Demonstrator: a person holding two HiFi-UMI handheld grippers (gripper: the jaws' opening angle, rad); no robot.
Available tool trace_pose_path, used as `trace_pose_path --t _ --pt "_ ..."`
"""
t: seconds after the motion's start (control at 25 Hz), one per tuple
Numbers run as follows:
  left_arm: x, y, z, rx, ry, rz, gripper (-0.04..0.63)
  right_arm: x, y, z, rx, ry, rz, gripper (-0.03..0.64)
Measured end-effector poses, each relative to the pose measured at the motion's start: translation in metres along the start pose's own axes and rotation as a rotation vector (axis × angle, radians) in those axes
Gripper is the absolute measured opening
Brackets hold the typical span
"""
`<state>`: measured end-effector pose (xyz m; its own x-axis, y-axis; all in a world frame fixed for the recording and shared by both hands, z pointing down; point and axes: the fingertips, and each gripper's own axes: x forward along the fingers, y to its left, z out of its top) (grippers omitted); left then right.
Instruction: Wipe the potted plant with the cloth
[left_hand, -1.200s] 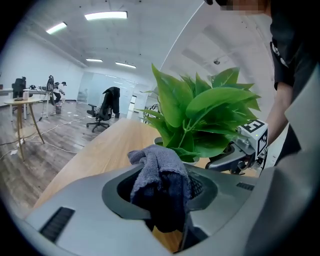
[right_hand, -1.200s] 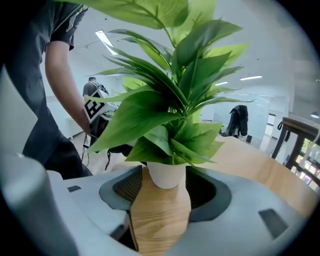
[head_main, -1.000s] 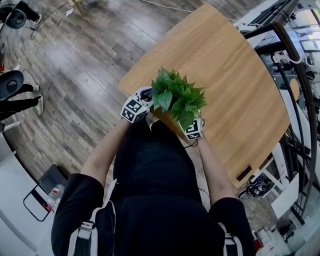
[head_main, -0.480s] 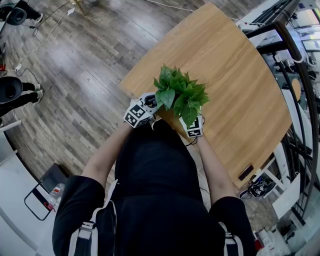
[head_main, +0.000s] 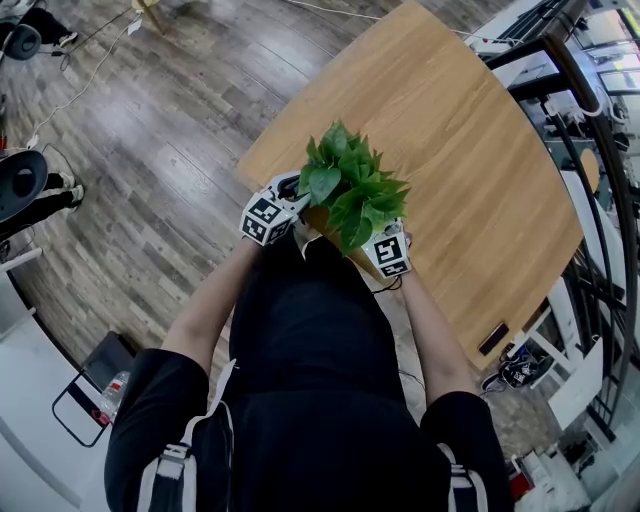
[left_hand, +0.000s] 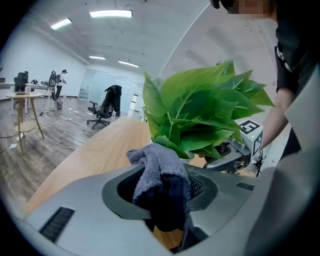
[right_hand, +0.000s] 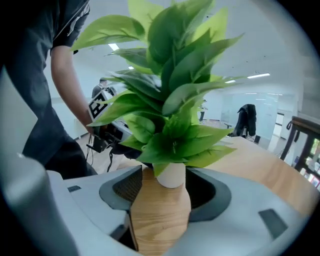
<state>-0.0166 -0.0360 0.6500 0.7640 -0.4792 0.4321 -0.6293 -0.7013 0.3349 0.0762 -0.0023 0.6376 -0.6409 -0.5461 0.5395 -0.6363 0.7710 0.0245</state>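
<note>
Quick rundown of where I was with the potted plant (head_main: 345, 190). My right claw (right_hand: 167, 192) was clamped on the pot (right_hand: 160, 220), one pad on each side of its body. The pot was a rounded thing with a wood-grain finish, narrowing to a short white neck (right_hand: 171, 176) at the top. The only thing in it was the plant: a thick bunch of bright green leaves (right_hand: 170, 100) came straight up out of that neck and fanned out wide, well past the pot's sides. The pot sat upright in the grip.

My left claw (left_hand: 162, 195) was closed on the cloth (left_hand: 157, 170), a grey fuzzy one bunched up between the pads, with a wad of it sticking out above them. That wad was right up under the lowest leaves on my left side of the plant. I honestly couldn't tell if it was touching them or just shy of them.

From the head view, both claws were close together in front of my body, one on either side of the plant, at the near edge of the wooden table (head_main: 450, 150). I couldn't tell whether the pot's base was resting on the table or was lifted off it, since the leaves covered it.
</note>
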Motion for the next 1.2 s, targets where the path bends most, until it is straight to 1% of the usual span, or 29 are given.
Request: trace_pose_path --t 0.08,0.12,0.28,0.36,0.4,0.48,0.64,0.8,0.88,1.0,1.2 --pt "0.003 0.001 0.001 0.017 0.009 -0.004 0.16 0.001 -0.014 0.003 0.038 -0.012 -0.013 0.255" --pt "0.005 0.001 0.002 0.026 0.014 -0.011 0.16 0.002 -0.02 0.005 0.034 -0.014 -0.02 0.255" --pt "0.007 -0.004 0.004 0.025 0.002 -0.022 0.16 0.011 -0.022 0.01 -0.041 -0.01 -0.019 0.258" --pt "0.007 -0.007 0.008 0.019 -0.018 -0.025 0.166 0.013 -0.022 0.014 -0.009 -0.012 -0.026 0.258" --pt "0.007 -0.009 0.01 0.016 -0.027 -0.03 0.181 0.013 -0.023 0.015 0.01 -0.013 -0.032 0.258" --pt "0.008 -0.015 0.013 0.017 -0.039 -0.041 0.184 0.013 -0.025 0.016 0.026 -0.014 -0.047 0.258" --pt "0.01 -0.033 0.008 0.038 -0.028 -0.077 0.183 0.01 -0.031 0.012 0.047 -0.016 -0.068 0.258" --pt "0.009 -0.047 -0.002 0.031 -0.013 -0.105 0.181 0.012 -0.03 0.013 0.025 -0.011 -0.067 0.258" --pt "0.006 -0.047 -0.007 0.021 -0.008 -0.094 0.181 0.012 -0.027 0.014 0.007 -0.009 -0.056 0.257" --pt "0.007 -0.038 -0.011 0.006 0.005 -0.055 0.179 0.01 -0.02 0.013 -0.014 -0.007 -0.036 0.256" --pt "0.003 -0.012 -0.003 -0.028 -0.011 0.008 0.178 0.0 0.013 0.0 -0.079 0.016 0.072 0.256"
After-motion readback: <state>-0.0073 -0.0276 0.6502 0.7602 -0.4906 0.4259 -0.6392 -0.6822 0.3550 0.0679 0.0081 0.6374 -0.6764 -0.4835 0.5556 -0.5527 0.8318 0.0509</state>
